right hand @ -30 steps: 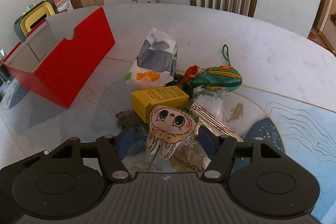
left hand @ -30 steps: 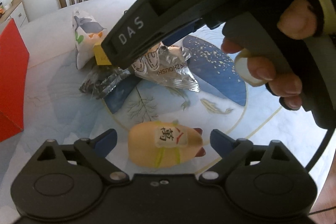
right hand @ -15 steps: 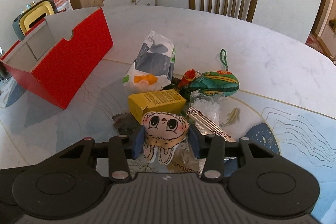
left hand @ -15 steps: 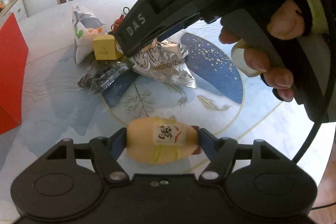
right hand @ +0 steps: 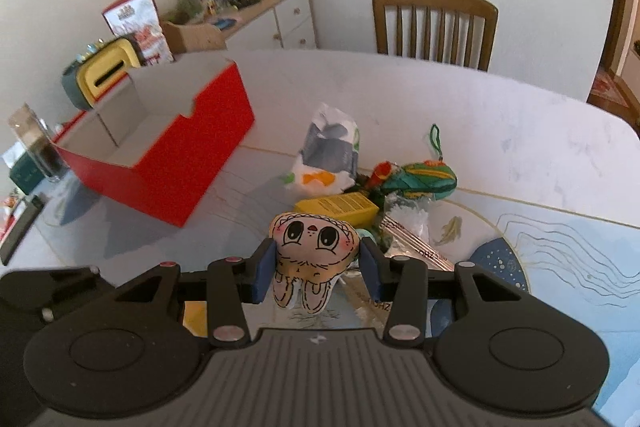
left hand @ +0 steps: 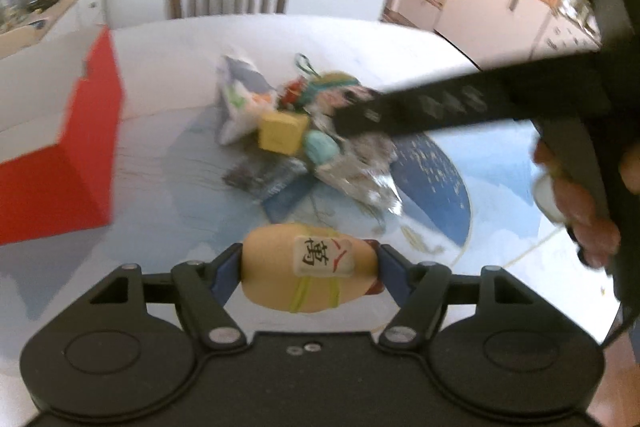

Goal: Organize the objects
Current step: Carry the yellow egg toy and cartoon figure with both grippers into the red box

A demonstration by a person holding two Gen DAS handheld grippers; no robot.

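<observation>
Yellow plush toy [left hand: 310,274] and bunny-face pouch [right hand: 313,249], loose between open jaws a second ago, are now clamped by left gripper [left hand: 308,273] and right gripper [right hand: 316,269], lifted right of red box [right hand: 160,151], so drop-off is likely next.

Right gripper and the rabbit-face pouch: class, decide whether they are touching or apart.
Touching. The right wrist view shows both blue fingers pressed against the sides of the rabbit-face pouch, with the right gripper shut on it and no gap.

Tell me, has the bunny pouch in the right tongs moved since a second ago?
Yes. The bunny pouch has been lifted off the pile, now sitting above the yellow box and nearer the red box.
</observation>
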